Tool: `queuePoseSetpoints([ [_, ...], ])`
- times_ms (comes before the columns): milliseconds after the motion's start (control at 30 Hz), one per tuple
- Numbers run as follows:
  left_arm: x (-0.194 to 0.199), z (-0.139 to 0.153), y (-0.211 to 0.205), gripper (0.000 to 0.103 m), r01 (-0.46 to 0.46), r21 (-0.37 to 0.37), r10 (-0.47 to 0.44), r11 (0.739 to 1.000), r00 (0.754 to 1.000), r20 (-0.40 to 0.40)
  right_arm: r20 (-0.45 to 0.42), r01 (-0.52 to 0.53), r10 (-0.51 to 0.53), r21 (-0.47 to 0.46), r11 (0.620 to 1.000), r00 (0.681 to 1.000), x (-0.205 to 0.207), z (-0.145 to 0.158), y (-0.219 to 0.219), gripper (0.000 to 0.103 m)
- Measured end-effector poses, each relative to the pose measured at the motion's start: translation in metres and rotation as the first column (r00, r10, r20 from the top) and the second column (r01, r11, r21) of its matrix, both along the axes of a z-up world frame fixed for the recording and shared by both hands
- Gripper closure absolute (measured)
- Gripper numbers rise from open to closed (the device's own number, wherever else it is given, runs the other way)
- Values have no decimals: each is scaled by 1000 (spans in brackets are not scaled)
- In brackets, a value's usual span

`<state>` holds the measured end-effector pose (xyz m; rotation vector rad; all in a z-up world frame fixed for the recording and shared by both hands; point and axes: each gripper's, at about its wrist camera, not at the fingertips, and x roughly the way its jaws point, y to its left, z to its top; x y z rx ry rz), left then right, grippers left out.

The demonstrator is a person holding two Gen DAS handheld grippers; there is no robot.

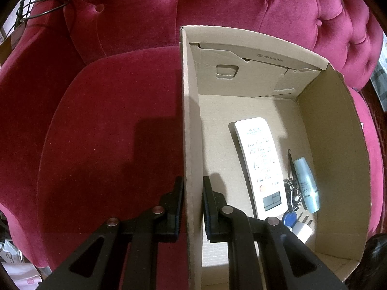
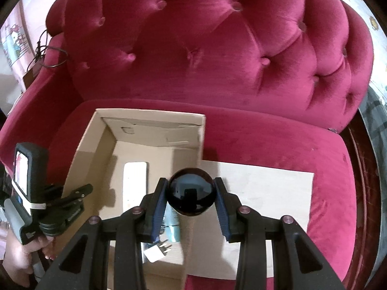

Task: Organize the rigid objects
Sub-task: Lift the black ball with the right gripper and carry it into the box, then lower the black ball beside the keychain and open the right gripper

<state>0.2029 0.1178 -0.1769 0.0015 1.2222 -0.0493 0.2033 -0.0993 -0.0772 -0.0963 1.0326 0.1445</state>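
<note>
A glossy black ball (image 2: 191, 191) sits clamped between the 2 blue-padded fingers of the right gripper (image 2: 191, 201), hanging over the right wall of an open cardboard box (image 2: 92, 145) on a crimson tufted sofa (image 2: 217, 48). The left gripper (image 1: 192, 205) is closed on the box's left wall, 1 finger outside and 1 inside. On the box floor lie a white remote (image 1: 262, 164), a pale blue tube (image 1: 307, 183), a bunch of keys (image 1: 291, 193) and a white plug adapter (image 1: 301, 230) (partly hidden behind the fingers). A flat cardboard sheet (image 2: 271, 188) lies beside the box's right wall.
</note>
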Motion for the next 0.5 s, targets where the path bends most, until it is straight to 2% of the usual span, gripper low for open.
queuePoseSetpoints([
  [500, 0, 2, 0, 88, 3, 0, -3, 1000, 1000, -1, -35, -55, 56, 22, 998, 998, 1, -23, 38, 63],
])
